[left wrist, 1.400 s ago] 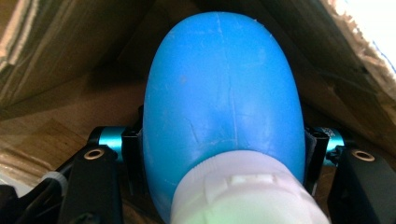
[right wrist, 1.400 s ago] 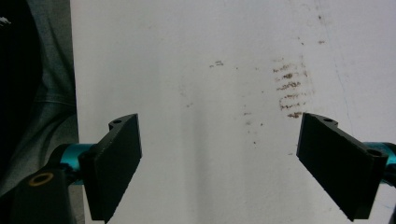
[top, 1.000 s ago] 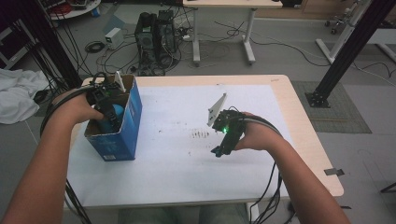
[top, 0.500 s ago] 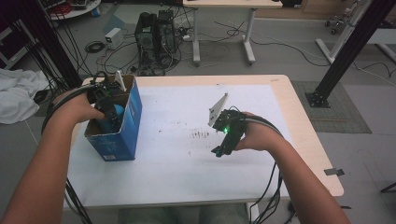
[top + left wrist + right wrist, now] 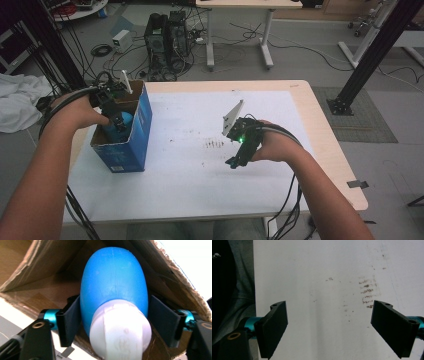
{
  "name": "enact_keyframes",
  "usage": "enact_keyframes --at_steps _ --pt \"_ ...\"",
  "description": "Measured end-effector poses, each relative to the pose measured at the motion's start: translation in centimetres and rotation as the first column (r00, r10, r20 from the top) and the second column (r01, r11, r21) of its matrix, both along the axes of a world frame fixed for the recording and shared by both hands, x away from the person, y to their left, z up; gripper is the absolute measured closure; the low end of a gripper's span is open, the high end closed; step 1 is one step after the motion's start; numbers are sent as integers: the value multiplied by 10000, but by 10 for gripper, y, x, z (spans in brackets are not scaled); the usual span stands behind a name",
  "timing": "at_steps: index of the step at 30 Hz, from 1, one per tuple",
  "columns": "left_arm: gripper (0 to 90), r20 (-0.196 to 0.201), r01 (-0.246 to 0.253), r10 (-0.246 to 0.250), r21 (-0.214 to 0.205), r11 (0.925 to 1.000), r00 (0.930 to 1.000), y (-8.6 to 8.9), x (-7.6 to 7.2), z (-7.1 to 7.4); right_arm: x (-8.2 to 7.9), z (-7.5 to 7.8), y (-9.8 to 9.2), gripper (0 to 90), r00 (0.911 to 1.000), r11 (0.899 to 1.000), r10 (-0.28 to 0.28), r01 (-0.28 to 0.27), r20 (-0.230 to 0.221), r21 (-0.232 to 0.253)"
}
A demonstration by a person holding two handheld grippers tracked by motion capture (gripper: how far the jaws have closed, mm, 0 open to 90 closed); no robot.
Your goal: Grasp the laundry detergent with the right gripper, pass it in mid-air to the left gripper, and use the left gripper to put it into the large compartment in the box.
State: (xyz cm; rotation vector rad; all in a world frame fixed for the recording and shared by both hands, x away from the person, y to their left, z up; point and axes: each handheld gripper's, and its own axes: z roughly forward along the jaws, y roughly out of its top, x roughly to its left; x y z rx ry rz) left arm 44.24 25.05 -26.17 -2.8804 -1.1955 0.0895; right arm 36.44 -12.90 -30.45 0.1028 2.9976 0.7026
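Blue bottle (image 5: pixel 113 282) sits in cardboard box (image 5: pixel 137 135), upper left; your left tool (image 5: pixel 116 116), just been opening, brackets it w/o pressing; right tool (image 5: pixel 337 322) idles spread over worktop (image 5: pixel 190 165).

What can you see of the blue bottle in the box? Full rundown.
The blue bottle is a rounded, egg-shaped body of smooth matte plastic with a wide white cap facing the left gripper's camera. It sits inside the open blue cardboard box at the table's left, brown cardboard walls around it. The left gripper brackets it, black jaws on either side, which have just been opening; the pads look at or just off its sides. No label visible.
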Motion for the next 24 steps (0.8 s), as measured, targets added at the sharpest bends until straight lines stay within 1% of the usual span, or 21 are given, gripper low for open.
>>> enact_keyframes --at_steps 1,2,4,5,6,7,8,9,13,14,15,16,17,18,19,21,23,24 --pt "277 38 51 -51 36 10000 10000 0 0 1 0 0 0 131 10000 10000 -14 14 -6 -10" --pt "277 135 -15 14 29 10000 9999 0 -1 2 0 0 0 131 10000 10000 -13 13 -9 -9" --pt "277 94 -67 68 -81 9999 9999 0 -1 4 0 1 0 131 10000 10000 -7 7 -3 -9" --pt "276 48 -37 37 -41 10000 10000 0 -1 6 0 1 0 131 10000 10000 10 -10 -7 -12" --pt "269 35 -120 120 -88 9999 9999 0 -1 8 0 1 0 131 10000 10000 17 -17 -34 6" --pt "256 51 -223 223 -169 9996 9997 0 -2 9 0 2 0 131 10000 10000 39 -39 -62 34" --pt "256 65 -174 176 -199 9997 9998 1 -2 11 0 2 1 131 10000 10000 67 -67 -31 37" --pt "256 106 -230 232 -229 9995 9997 1 -2 13 0 2 1 131 9999 9999 100 -99 -38 43" --pt "256 178 -290 293 -158 9995 9994 2 -3 20 0 3 1 131 10000 10000 64 -64 -26 24" --pt "256 195 -484 490 -269 9985 9986 2 -4 22 0 3 1 132 10000 10000 61 -61 -11 46" --pt "256 102 -302 303 -174 9994 9995 3 -3 24 0 4 1 131 9999 9999 146 -146 21 85" --pt "256 122 -274 275 -104 9996 9995 3 -4 26 0 4 1 132 10000 9999 77 -77 6 79" --pt "256 220 -323 326 -131 9994 9992 3 -5 28 0 5 0 131 10000 9999 84 -84 8 69" --pt "231 392 -546 556 -267 9982 9977 2 -7 29 0 5 0 131 10000 9999 57 -57 28 96" --pt "222 258 -325 328 -103 9994 9991 3 -6 32 0 6 -1 131 10000 9999 73 -73 -5 98" --pt "222 351 -413 419 -168 9990 9985 3 -8 35 0 7 -2 131 10000 9998 70 -69 -33 172" --pt "222 319 -318 322 -111 9994 9990 3 -9 39 0 8 -3 131 10000 9999 36 -36 -1 125" --pt "222 363 -366 372 -159 9992 9987 2 -10 40 0 9 -3 131 10000 9999 39 -39 -1 151"
